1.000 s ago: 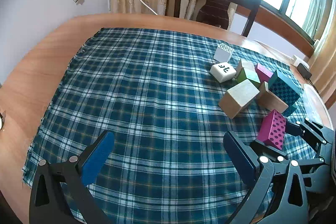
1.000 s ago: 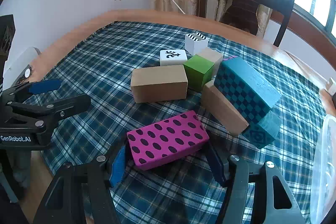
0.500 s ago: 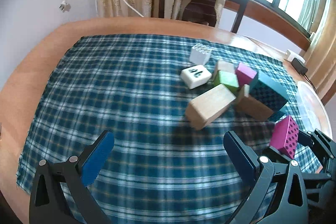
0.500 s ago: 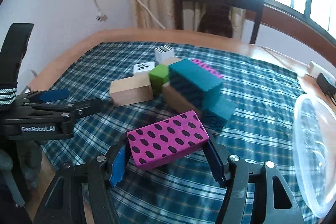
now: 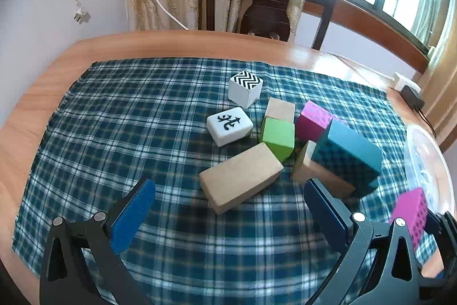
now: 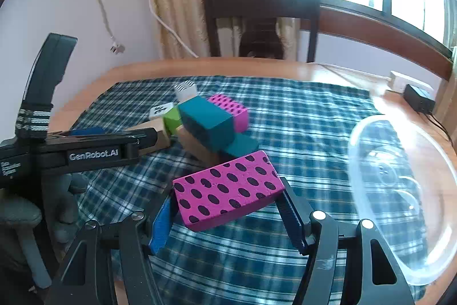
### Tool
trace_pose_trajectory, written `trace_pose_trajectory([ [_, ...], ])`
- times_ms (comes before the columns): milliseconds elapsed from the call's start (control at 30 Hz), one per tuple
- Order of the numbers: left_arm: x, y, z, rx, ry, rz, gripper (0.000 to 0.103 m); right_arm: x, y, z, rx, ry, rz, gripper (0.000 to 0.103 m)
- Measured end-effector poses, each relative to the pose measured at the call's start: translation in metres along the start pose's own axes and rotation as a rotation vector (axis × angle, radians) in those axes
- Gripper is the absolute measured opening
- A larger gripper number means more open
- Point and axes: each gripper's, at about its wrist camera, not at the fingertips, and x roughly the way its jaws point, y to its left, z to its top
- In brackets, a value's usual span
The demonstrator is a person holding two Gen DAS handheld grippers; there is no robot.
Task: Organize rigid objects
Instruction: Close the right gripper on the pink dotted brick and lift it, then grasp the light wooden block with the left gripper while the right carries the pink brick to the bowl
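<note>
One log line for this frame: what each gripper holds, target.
right gripper: shut on pink dotted block, lifted off cloth | left gripper: open, empty | likely target: clear bowl | other blocks: piled on cloth

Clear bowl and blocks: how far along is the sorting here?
Barely started. The clear bowl looks empty. In hand: the right gripper holds the pink dotted block above the cloth. Left: the block pile is untouched, and the left gripper is open.

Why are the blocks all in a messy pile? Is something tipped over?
Yes: the teal checkered block sits tilted, propped on a plain wooden block, not flat on the plaid cloth. The rest lie jumbled at odd angles.
</note>
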Motion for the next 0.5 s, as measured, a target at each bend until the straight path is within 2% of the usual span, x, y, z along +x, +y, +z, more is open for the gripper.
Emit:
trace_pose_trajectory([
  [400, 0.020, 0.003, 0.008, -0.063, -0.002, 0.079, 0.103, -0.012, -0.016, 0.000, 0.030, -0.035, -0.019, 0.069],
  [500, 0.023, 0.005, 0.007, -0.058, 0.004, 0.056, 0.093, -0.012, -0.020, 0.001, 0.047, -0.038, -0.023, 0.069],
])
